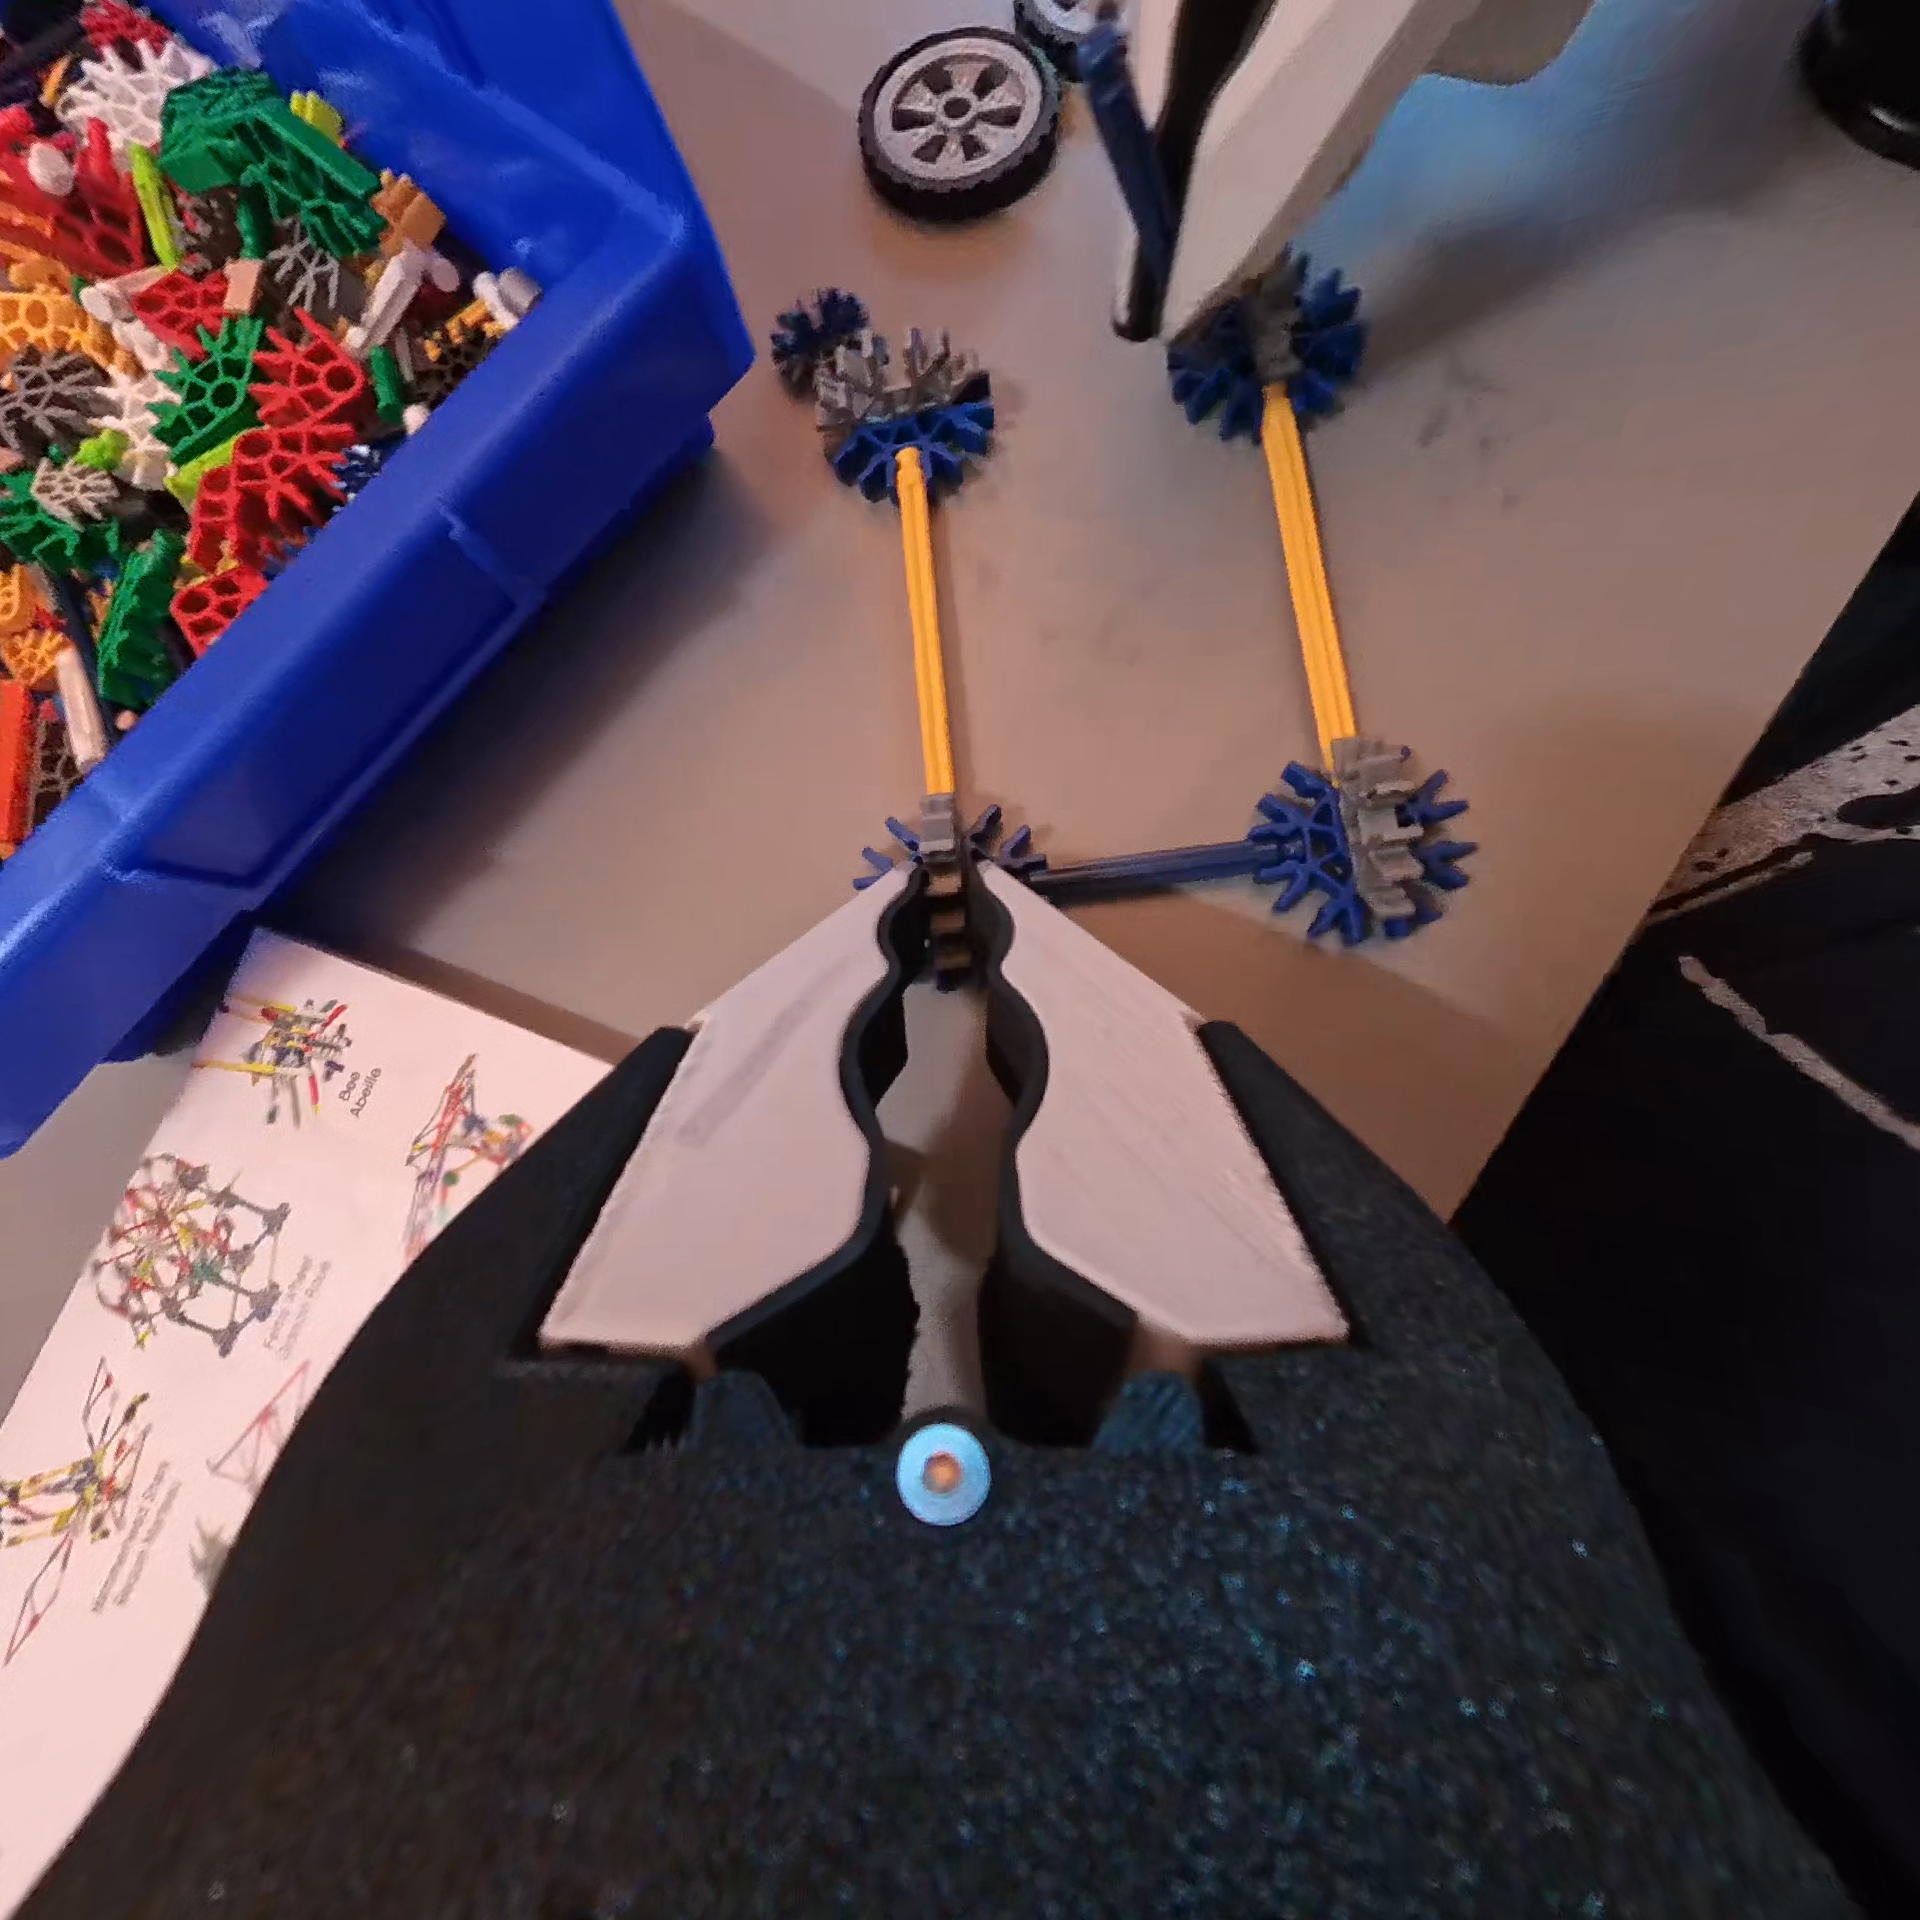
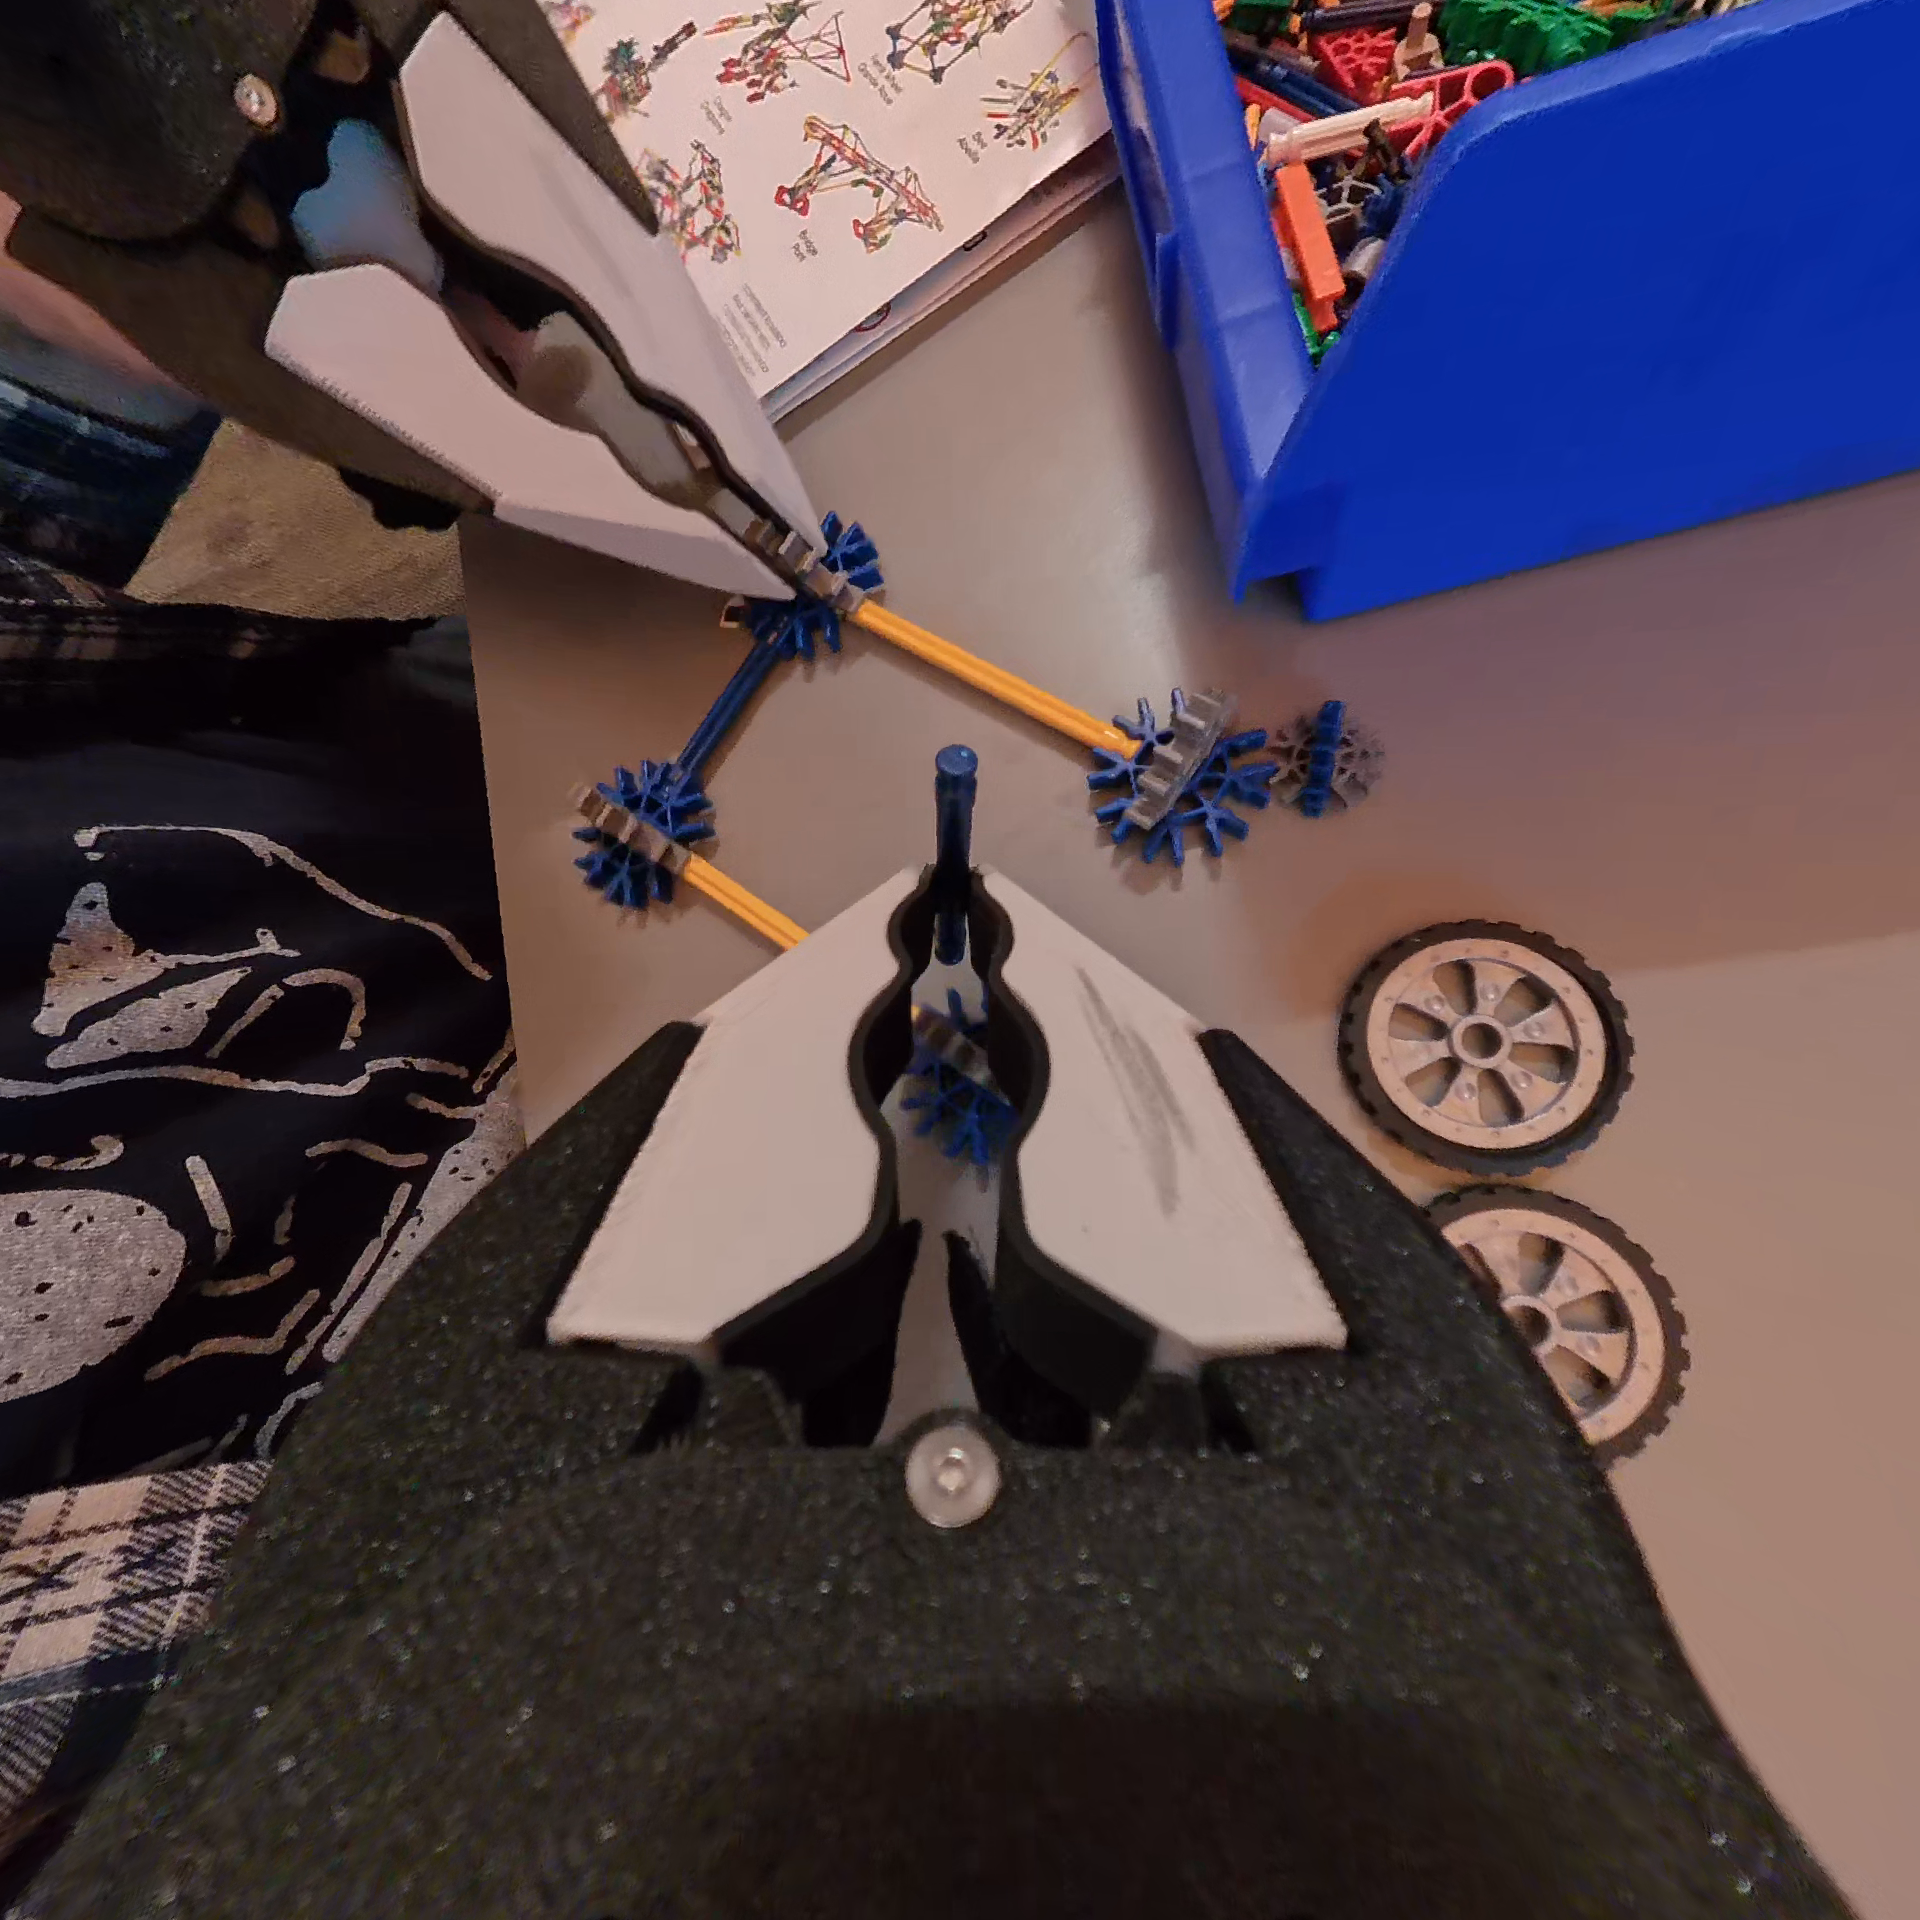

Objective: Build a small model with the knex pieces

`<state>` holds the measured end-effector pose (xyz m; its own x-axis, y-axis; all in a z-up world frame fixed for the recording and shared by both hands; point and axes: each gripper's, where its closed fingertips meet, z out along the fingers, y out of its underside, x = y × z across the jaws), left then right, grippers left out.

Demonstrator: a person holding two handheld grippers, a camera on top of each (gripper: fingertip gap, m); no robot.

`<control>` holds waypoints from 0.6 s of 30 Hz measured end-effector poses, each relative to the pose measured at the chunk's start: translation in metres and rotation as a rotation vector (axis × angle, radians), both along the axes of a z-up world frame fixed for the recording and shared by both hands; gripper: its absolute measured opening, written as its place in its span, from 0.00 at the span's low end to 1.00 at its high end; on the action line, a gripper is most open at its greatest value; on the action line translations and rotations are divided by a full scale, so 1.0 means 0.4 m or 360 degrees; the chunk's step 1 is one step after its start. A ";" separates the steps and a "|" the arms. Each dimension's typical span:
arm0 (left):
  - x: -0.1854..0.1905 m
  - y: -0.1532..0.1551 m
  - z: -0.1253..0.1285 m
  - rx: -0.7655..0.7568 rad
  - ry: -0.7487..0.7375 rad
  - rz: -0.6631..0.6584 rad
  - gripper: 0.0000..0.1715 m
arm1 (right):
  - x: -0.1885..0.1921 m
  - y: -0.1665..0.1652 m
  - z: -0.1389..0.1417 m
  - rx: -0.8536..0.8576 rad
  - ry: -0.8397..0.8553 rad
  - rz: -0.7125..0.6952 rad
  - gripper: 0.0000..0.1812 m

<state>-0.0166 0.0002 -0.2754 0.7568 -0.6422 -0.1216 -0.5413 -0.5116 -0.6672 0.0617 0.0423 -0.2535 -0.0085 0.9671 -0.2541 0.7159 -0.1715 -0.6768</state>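
The blue rod (image 2: 952, 831) sits pinched in our right tool (image 2: 948, 883), tips closed on its shaft, free end sticking out ahead of the tips, above the bench (image 2: 1039, 468). Just under this tool's tips lies a blue-grey connector (image 1: 1268, 348) on the end of a yellow rod (image 1: 1307, 582). Our left tool (image 1: 948, 883) is clamped on the corner connector (image 1: 940, 842) of the flat frame, right at its tips; from there a second yellow rod (image 1: 925, 623) runs straight ahead to a far connector (image 1: 909, 421). A short blue strut (image 1: 1143, 862) goes off to the tool's right to another connector (image 1: 1356, 847). We judge the frame should stay pinned flat by the left tool, the gripped rod lined up square with a connector slot and pressed in gently. Loose connector (image 2: 1325, 758), two wheels (image 2: 1486, 1044), blue bin (image 2: 1610, 364) and leaflet (image 2: 831, 156) lie further out.
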 end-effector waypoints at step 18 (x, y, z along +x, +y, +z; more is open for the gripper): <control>0.090 -0.099 0.013 -0.0018 0.0034 -0.0553 0.13 | 0.009 0.060 0.040 0.0061 0.0090 -0.0153 0.03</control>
